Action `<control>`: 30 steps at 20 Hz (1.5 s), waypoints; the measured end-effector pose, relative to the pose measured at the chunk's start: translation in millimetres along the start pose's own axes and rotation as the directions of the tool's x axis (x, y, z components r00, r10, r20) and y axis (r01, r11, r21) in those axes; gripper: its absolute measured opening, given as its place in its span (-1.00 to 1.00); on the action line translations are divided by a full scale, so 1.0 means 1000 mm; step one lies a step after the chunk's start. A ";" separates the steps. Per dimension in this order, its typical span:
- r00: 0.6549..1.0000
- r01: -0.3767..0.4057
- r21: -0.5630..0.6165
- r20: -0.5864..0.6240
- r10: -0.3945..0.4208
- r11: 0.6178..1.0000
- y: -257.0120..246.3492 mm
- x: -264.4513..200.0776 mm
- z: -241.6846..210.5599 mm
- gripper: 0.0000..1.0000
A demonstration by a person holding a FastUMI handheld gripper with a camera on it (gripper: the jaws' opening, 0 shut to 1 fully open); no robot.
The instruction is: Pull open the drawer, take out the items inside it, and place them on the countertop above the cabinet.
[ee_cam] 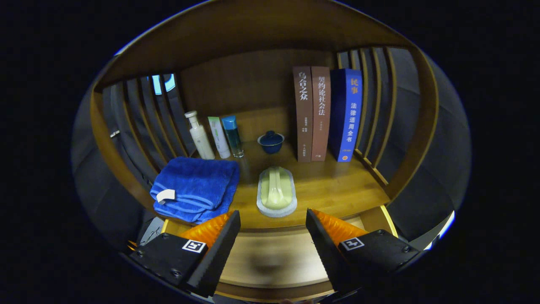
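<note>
Two fingers of our gripper [273, 221] stand spread, empty; the pale green scrub brush [276, 192] lies on the wooden countertop [337, 190], centre-frame, just beyond them.

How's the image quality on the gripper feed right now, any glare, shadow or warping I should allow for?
Gripper view: fisheye warping bows the shelf slats and the countertop edge; focus is sharp on the brush and books; lighting is dim and warm, with no strong glare; a soft dark shadow lies on the wood between the open gripper fingers.
</note>
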State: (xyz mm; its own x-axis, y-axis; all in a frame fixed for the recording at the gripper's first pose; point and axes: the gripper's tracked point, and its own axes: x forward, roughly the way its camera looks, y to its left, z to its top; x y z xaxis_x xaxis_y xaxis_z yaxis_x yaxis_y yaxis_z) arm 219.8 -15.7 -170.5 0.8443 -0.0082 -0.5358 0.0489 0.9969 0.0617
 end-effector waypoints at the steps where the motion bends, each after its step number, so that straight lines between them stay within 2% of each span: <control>1: 1.000 0.002 -0.014 0.026 -0.002 1.000 -0.001 -0.010 -0.005 0.99; 5: 0.988 -0.002 -0.064 0.155 0.011 0.998 0.004 -0.051 -0.022 1.00; 9: 0.957 -0.009 -0.091 0.287 0.035 0.996 0.013 -0.098 -0.045 0.99; 18: 0.899 -0.028 -0.047 0.435 0.045 0.999 0.004 -0.159 -0.110 0.98; 22: 0.894 -0.020 -0.073 0.446 0.051 0.997 0.003 -0.157 -0.147 0.98; 26: 0.907 -0.018 -0.092 0.418 0.055 0.996 0.006 -0.132 -0.183 0.99; 30: 0.915 -0.003 -0.102 0.402 0.043 0.995 0.005 -0.107 -0.199 0.99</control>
State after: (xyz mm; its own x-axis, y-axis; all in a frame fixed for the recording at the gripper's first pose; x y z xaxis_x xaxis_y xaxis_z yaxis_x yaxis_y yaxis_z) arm 22.9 6.0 -280.4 0.9888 0.0044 -0.1491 -0.0079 0.9997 -0.0228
